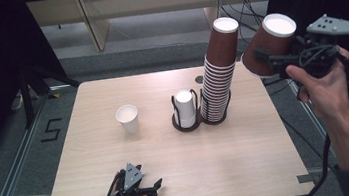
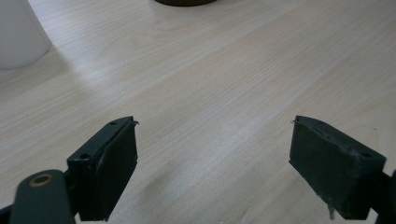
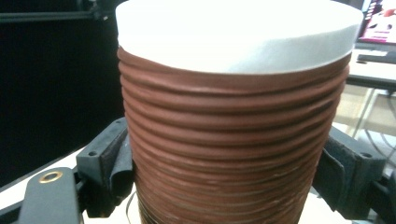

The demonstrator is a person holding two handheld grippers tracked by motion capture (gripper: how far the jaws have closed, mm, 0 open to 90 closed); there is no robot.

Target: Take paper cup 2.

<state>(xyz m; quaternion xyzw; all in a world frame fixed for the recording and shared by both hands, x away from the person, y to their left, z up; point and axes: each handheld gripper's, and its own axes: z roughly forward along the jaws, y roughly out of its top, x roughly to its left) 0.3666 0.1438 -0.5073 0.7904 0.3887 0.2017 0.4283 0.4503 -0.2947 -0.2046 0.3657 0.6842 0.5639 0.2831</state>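
Observation:
A brown ribbed paper cup (image 1: pixel 268 46), upside down with its white bottom up, hangs in the air off the table's far right corner. My right gripper (image 1: pixel 278 60) is shut on it; in the right gripper view both pads press the cup's (image 3: pixel 233 140) ribbed sides. A tall leaning stack of brown cups (image 1: pixel 219 72) stands in a black holder. My left gripper (image 1: pixel 148 189) rests near the table's front edge, open, with bare wood between its jaws. A white cup (image 1: pixel 128 118) stands upright on the table, its side showing as the white cup (image 2: pixel 21 37) in the left gripper view.
A second black wire holder (image 1: pixel 186 121) beside the stack carries a short stack of white cups (image 1: pixel 185 105). The wooden table (image 1: pixel 119 155) has bare wood across its front half. Cables hang behind the table's far right corner.

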